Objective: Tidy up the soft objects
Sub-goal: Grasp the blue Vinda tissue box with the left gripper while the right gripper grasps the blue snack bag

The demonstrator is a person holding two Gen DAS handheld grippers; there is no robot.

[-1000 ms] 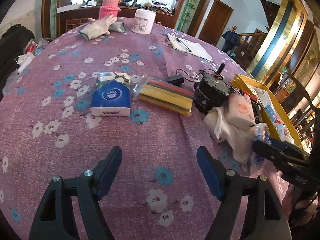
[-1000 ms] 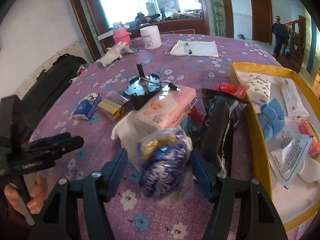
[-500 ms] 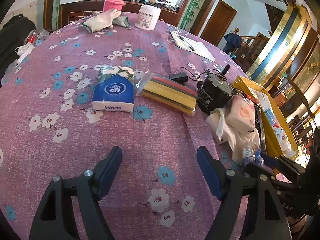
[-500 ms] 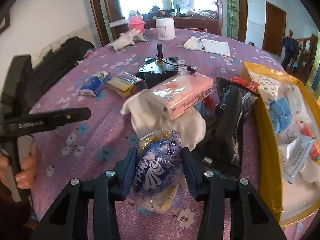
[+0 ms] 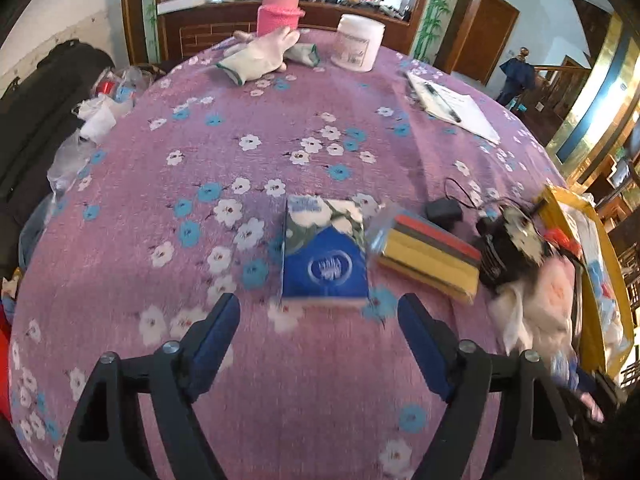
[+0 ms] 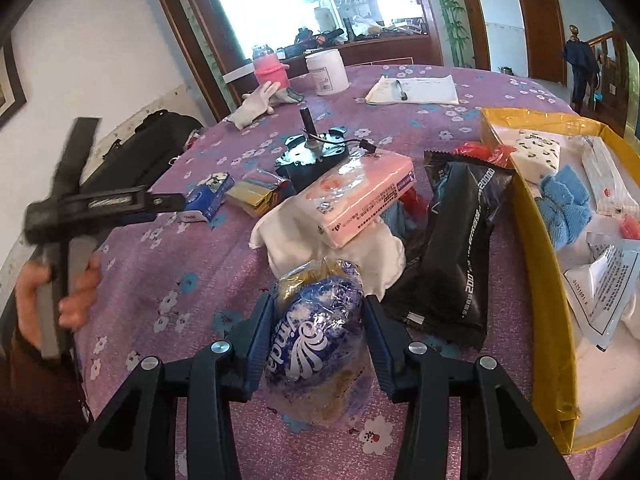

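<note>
Round worktop (image 5: 224,360) under a purple cloth with white and blue flowers, filling most of both views. Behind it, upper centre, a dark wooden counter (image 6: 384,46) below a bright window; wooden door (image 6: 538,24) at upper right. Right hand-held gripper (image 6: 318,330) at lower centre, clenched on a blue-and-white plastic-wrapped tissue roll (image 6: 316,328) resting on the cloth. Just behind, a pink tissue pack (image 6: 360,196) lying on white cloth (image 6: 376,252), with a black packet (image 6: 460,248) beside. Yellow box (image 6: 532,264) along the right edge holding soft items. Left hand-held gripper (image 5: 318,340) at lower centre, spread wide and empty, with a blue tissue pack (image 5: 324,260) lying just beyond its tips.
</note>
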